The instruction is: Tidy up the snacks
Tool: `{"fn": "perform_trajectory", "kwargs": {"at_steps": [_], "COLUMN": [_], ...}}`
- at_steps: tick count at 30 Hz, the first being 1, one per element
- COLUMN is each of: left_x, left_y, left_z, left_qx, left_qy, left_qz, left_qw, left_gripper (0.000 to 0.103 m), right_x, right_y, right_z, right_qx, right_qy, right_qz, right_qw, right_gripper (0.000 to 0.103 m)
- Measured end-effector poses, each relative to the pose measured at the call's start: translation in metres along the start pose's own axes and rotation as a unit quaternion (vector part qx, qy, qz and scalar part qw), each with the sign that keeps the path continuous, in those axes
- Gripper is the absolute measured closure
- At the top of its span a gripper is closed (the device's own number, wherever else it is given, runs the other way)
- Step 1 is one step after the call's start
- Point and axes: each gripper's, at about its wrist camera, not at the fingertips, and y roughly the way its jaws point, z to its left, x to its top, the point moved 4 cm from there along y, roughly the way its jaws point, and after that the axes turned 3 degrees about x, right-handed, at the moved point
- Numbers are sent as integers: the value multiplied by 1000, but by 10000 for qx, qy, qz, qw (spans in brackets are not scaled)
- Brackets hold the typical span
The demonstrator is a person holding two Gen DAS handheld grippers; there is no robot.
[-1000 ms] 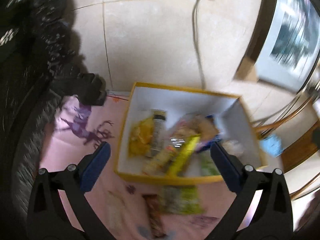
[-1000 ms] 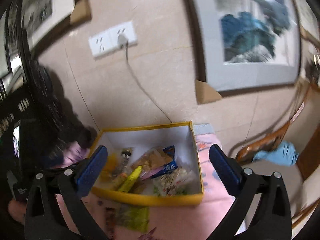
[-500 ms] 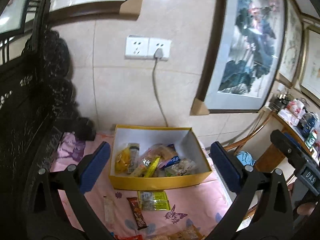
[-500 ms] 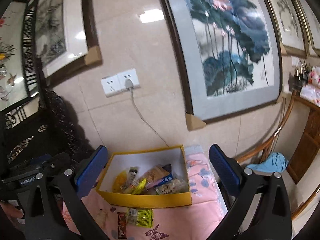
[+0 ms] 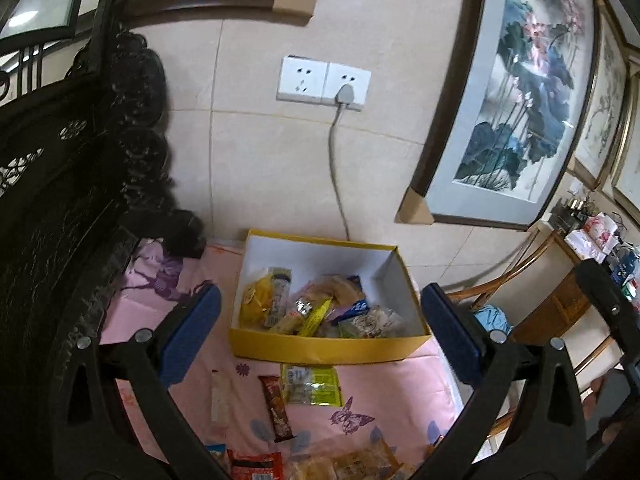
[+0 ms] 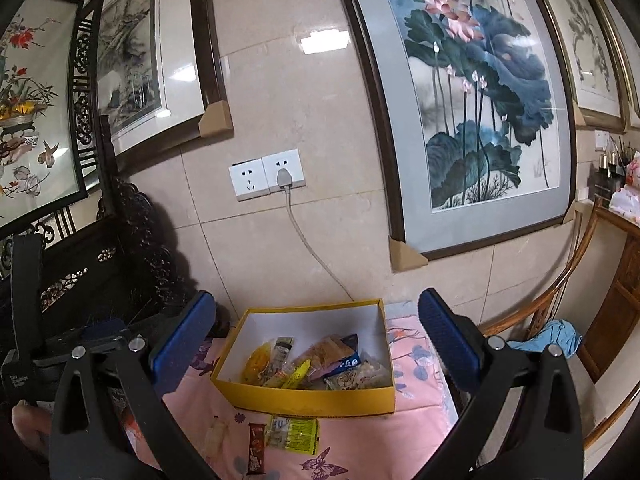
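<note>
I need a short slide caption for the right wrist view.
Open right gripper above a yellow box of snacks; green packet and brown bar lie outside.

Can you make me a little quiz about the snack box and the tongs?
1. True or false: the yellow box is empty.
2. Which lies nearest the box's front wall on the pink cloth? A) green packet B) brown bar C) red packet
3. Fill in: both the left tongs and the right tongs are ____ and hold nothing.

Key: 1 false, snacks lie inside. 2 A. 3 open.
</note>
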Motion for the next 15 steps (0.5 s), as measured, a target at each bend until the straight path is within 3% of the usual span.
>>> {"fn": "perform_trajectory", "kwargs": {"at_steps": [4, 15], "left_x": [-3, -6], "left_y": [2, 9], "left_z": [6, -5], "left_qx": [203, 186], "left_qy": [-8, 228], "left_qz": [53, 195], "left_qw": [9998, 9994], "left_gripper": [2, 2], "right_x": [-1, 0], "right_y": [2, 1], "right_z": [-1, 3], "right_qx": [45, 252], "right_qy": [62, 120], "right_qz": [34, 59], "right_qw": [10000, 9996], "right_gripper": [1, 1]}}
